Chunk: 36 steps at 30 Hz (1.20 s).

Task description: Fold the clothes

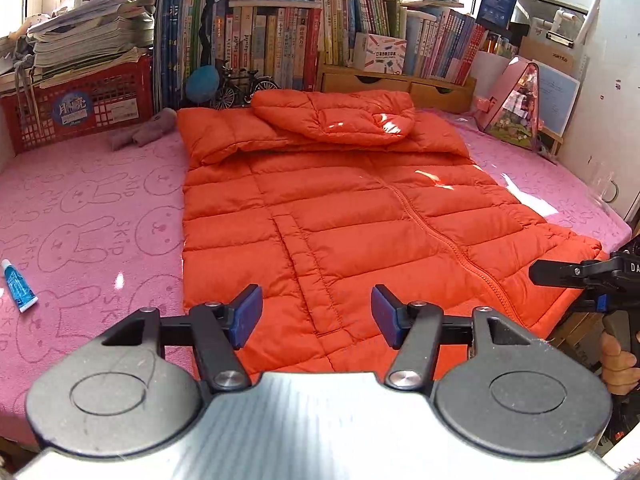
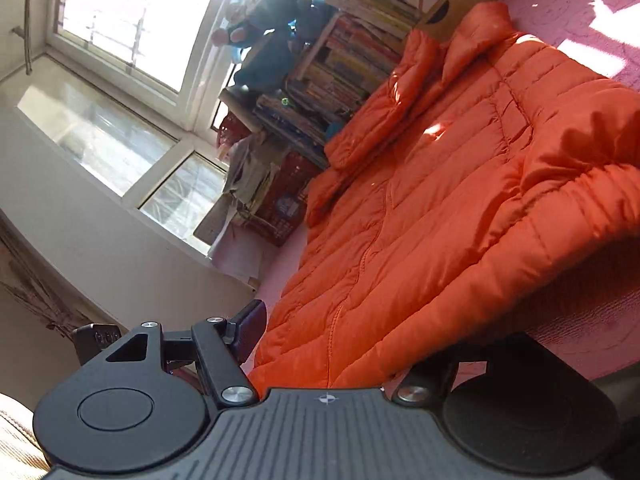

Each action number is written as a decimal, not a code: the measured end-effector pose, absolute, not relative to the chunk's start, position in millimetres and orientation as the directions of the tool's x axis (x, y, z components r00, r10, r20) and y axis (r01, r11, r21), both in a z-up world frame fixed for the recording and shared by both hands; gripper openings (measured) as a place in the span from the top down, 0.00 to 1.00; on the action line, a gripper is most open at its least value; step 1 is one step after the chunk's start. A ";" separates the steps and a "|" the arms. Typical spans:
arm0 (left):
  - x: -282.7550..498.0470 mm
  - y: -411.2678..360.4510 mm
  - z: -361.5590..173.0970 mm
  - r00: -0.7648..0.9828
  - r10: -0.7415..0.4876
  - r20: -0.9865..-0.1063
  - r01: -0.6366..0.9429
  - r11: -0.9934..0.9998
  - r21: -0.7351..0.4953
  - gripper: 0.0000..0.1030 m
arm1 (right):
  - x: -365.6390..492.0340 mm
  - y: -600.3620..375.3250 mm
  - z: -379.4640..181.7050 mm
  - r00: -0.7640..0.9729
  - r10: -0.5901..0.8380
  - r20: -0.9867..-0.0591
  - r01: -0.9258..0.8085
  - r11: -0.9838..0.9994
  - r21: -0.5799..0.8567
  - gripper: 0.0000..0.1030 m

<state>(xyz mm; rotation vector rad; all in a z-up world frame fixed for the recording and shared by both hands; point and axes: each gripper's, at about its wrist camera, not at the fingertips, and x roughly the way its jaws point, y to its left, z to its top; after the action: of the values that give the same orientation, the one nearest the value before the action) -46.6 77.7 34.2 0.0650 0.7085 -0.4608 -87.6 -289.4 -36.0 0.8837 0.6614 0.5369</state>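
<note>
An orange quilted puffer jacket (image 1: 328,208) lies flat on the pink rabbit-print mat (image 1: 88,216), zip side up. Its hood is folded down over the collar at the far end. My left gripper (image 1: 316,316) hovers open over the near hem, and its blue pads (image 1: 248,312) hold nothing. My right gripper (image 1: 568,280) sits at the jacket's near right corner. In the right wrist view the right gripper (image 2: 328,332) is tilted and open. The jacket hem (image 2: 360,320) lies between its jaws, and the jacket hides the right finger.
Books, a red crate (image 1: 80,108) and wooden drawers (image 1: 400,80) line the far edge of the mat. A small blue tube (image 1: 18,286) lies at the left, with a purple soft toy (image 1: 144,130) further back. A pink triangular case (image 1: 516,108) stands at the back right.
</note>
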 end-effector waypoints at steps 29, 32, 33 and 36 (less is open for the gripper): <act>-64.4 63.5 72.5 0.706 -0.604 -0.370 0.670 0.739 0.070 0.28 | 95.2 -271.8 18.5 0.692 0.664 -0.282 -0.007 0.396 0.918 0.71; -55.3 62.1 73.1 0.740 -0.559 -0.374 0.631 0.769 0.099 0.25 | 116.5 -276.6 9.9 0.672 0.675 -0.304 0.033 0.383 0.923 0.70; -47.9 61.1 71.2 0.754 -0.529 -0.389 0.606 0.789 0.103 0.27 | 123.4 -278.1 7.1 0.665 0.679 -0.312 0.045 0.380 0.924 0.67; -23.1 59.2 63.5 0.795 -0.433 -0.424 0.524 0.843 0.122 0.27 | 144.2 -282.6 -1.1 0.642 0.690 -0.334 0.082 0.371 0.925 0.29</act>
<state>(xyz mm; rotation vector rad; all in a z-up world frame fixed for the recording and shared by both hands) -23.1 59.2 63.5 0.2393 0.3959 -0.5199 144.2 -282.6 -1.1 1.1443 0.8116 0.4497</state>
